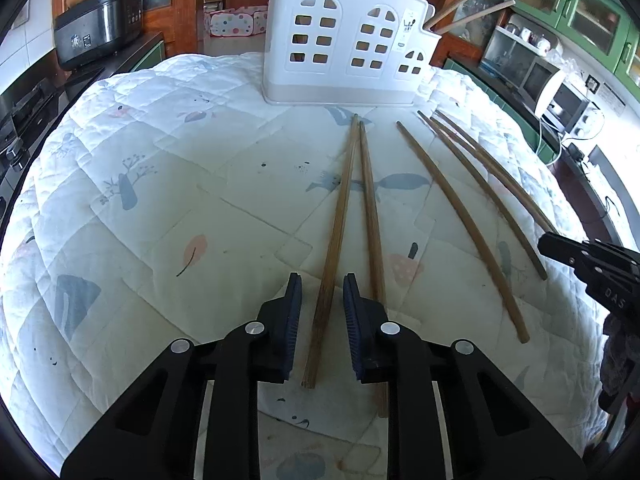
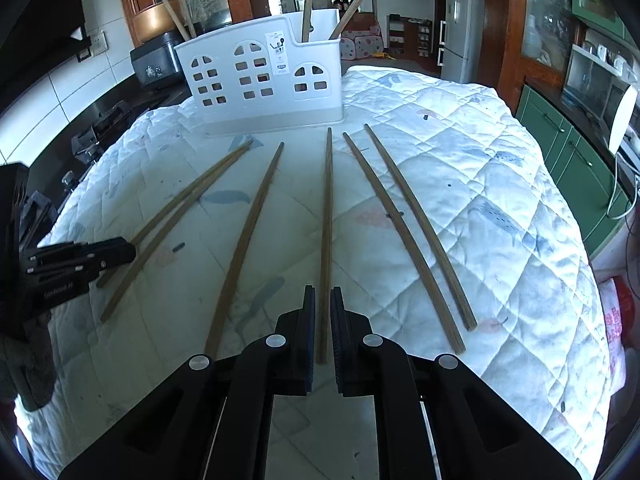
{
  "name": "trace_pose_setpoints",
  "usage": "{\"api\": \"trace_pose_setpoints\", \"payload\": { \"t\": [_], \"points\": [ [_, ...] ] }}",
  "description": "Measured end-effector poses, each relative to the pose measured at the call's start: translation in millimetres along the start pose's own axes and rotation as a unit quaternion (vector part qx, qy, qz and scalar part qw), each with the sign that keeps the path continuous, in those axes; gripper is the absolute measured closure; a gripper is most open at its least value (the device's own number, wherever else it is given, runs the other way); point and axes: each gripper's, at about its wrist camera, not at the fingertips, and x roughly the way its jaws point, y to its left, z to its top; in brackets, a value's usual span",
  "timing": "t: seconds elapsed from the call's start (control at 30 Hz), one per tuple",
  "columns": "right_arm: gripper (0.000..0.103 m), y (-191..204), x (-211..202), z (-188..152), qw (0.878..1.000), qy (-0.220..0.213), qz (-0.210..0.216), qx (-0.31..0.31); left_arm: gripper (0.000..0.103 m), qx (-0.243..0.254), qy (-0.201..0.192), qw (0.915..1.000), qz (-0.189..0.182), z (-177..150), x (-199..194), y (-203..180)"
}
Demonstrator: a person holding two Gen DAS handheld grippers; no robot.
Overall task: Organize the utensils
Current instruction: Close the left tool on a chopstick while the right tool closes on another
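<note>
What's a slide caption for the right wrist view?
Right tool open, straddling one chopstick on the quilt; white holder behind.

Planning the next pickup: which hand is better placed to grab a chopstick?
Right, probably. The right tool has one chopstick lined up in its narrow gap, apart from the others. The left tool straddles one of a close pair, its neighbour under the right finger.

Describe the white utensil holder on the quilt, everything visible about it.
The white utensil holder looks like moulded plastic, standing upright at the far end of the quilted cloth. Its front wall has arched, window-shaped cutouts and a small printed label. One end compartment is lower-fronted; two wooden chopsticks lean out of it. More sticks show behind its other end. Neither tool touches it.
</note>
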Motion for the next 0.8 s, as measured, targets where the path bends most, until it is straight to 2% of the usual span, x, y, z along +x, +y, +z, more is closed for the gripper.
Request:
{"api": "trace_pose_setpoints", "payload": {
  "t": [0.37,0.6,0.8],
  "points": [
    [0.093,-4,13,-1,0.999,0.01,0.014,0.026,0.086,0.011,-0.005,0.9998,0.016,4,6,-4],
    [0.093,-1,22,-4,1.0,0.013,0.007,0.021,0.087,0.011,-0.006,0.9997,0.02,5,7,-5],
    [0.096,-2,21,-5,1.0,0.011,0.004,0.015,0.094,0.008,-0.004,0.9997,0.021,8,8,-4]
  ]
}}
